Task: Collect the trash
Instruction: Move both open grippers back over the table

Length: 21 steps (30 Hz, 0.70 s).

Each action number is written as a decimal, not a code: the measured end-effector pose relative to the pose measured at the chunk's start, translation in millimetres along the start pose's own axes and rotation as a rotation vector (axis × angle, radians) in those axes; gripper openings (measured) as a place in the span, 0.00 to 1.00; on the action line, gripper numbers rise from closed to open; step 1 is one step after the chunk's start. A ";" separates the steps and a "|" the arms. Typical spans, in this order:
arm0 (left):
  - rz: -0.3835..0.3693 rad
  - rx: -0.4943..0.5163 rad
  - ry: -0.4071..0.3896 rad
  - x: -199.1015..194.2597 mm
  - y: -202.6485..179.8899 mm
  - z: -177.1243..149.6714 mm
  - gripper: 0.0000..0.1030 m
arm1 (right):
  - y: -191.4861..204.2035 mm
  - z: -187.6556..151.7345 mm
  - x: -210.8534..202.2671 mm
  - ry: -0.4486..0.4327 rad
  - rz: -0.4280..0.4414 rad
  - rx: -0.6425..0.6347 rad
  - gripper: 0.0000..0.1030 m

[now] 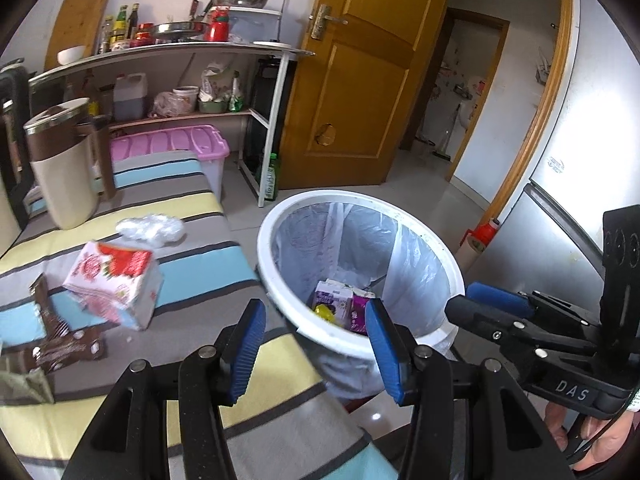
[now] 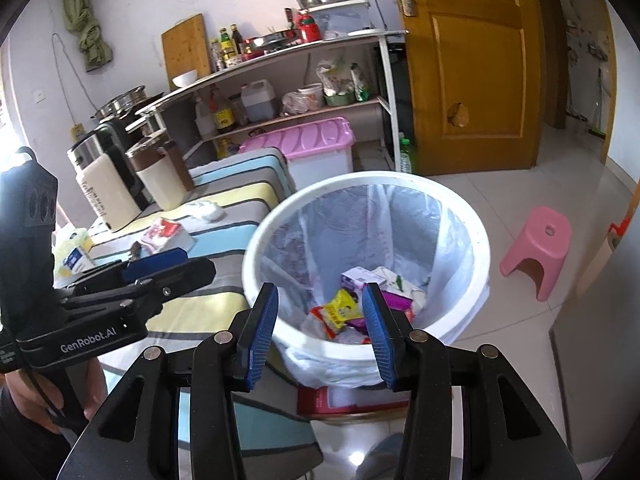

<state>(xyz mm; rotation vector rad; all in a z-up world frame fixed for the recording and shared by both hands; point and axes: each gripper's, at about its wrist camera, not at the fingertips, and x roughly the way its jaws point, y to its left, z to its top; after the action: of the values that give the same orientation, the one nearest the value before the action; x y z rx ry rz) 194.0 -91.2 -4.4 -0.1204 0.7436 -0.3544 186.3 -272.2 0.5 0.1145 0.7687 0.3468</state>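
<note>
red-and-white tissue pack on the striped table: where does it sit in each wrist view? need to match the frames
Left wrist: the tissue pack lies left of centre on the striped table, left of the white trash bin.
Right wrist: the same pack is smaller, left of centre, above the left tongs and left of the bin.
Shared landmark: the pink-lidded storage box beyond the table's far end.

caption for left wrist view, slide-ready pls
Open left claw above the lined white bin; tissue pack and brown wrappers remain on the striped table.
</note>
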 end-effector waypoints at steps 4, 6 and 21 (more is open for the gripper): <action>0.018 -0.016 -0.017 -16.7 8.1 -8.4 0.50 | 13.9 -2.9 -6.1 -0.005 0.024 -0.020 0.44; 0.025 -0.023 -0.028 -25.9 12.3 -12.6 0.50 | 20.6 -5.0 -7.9 -0.005 0.035 -0.028 0.44; 0.099 -0.058 -0.070 -71.4 38.6 -39.6 0.50 | 59.5 -17.8 -6.4 0.009 0.114 -0.090 0.44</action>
<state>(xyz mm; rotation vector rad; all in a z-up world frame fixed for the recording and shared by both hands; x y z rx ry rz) 129.0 -29.0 3.4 -0.1493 0.6878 -0.2336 153.9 -219.1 5.5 0.0726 0.7561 0.4901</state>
